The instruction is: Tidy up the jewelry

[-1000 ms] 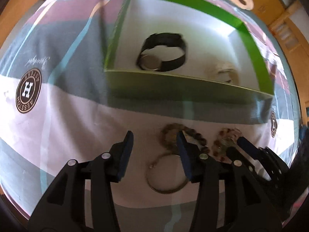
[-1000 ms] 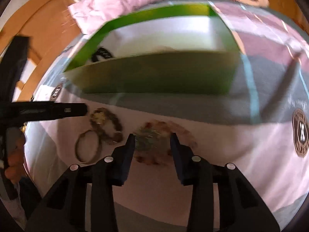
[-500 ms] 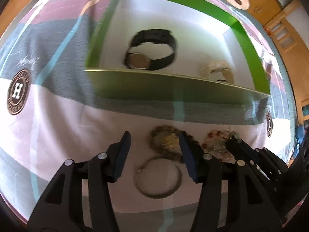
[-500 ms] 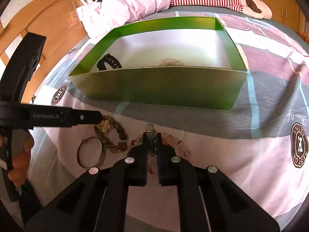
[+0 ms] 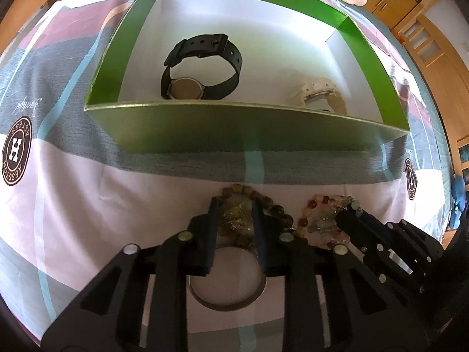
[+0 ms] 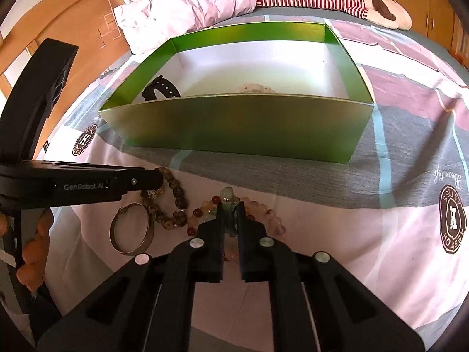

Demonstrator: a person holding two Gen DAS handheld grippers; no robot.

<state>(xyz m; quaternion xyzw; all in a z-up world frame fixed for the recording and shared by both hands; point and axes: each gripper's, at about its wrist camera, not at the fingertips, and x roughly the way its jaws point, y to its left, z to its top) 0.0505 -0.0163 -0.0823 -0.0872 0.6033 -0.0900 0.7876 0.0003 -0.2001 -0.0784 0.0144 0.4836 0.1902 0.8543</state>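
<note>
Jewelry half sorted: black watch [image 5: 202, 67] and white watch [image 5: 318, 95] lie inside green box [image 5: 249, 135]; bangle [image 6: 132, 228] and 2 bead bracelets wait in front of it. My left gripper [image 5: 234, 220], part open, straddles brown bracelet [image 5: 269, 205]'s gold charm, grip unclear; right gripper [image 6: 230, 220] is nearly closed, pinching pastel bracelet [image 6: 263, 209]'s green charm.

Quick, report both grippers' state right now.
Left gripper: shut on the brown bead bracelet at its gold charm.
Right gripper: shut on the pastel bead bracelet at its green charm.

Black plastic gripper [image 6: 230, 212] fingers with silver screws, "GenRobot.AI" lettering.
</note>
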